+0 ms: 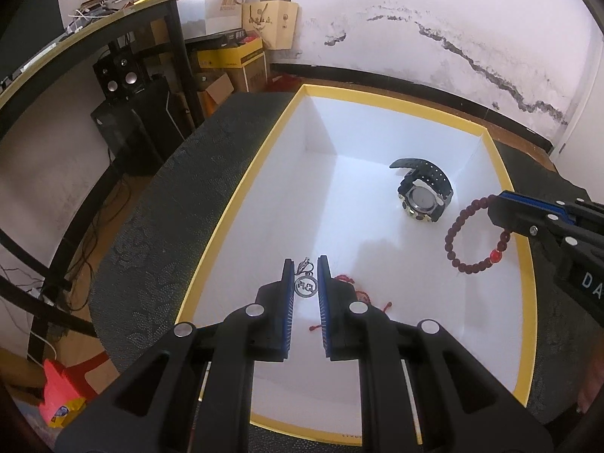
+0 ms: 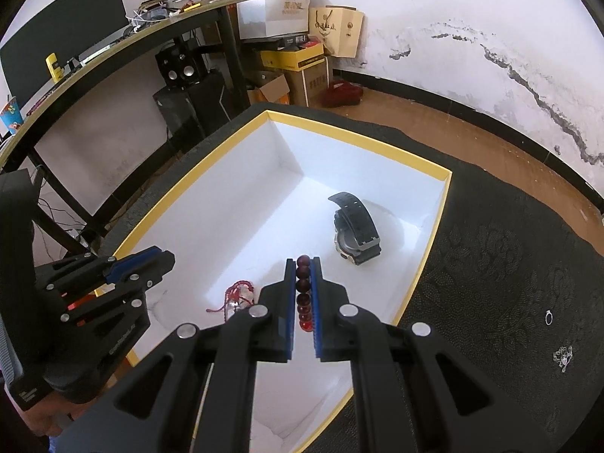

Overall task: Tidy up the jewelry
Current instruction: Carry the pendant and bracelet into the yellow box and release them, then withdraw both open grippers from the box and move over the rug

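A white box with a yellow rim (image 1: 241,185) (image 2: 166,196) sits on a dark patterned cloth. A black watch (image 1: 424,194) (image 2: 356,232) lies inside it at the far right. My left gripper (image 1: 305,273) is shut on a small silver pendant (image 1: 305,286), held over the box's near part above a red string piece (image 1: 362,296) (image 2: 238,294). My right gripper (image 2: 303,277) (image 1: 490,207) is shut on a dark red bead bracelet (image 1: 458,241) (image 2: 303,287), held above the box's right side near the watch.
A silver ring (image 2: 548,317) and a small sparkly piece (image 2: 563,356) lie on the cloth (image 2: 490,264) right of the box. A desk (image 2: 113,53) with speakers, boxes and bags stands at the back left. A cracked white wall runs behind.
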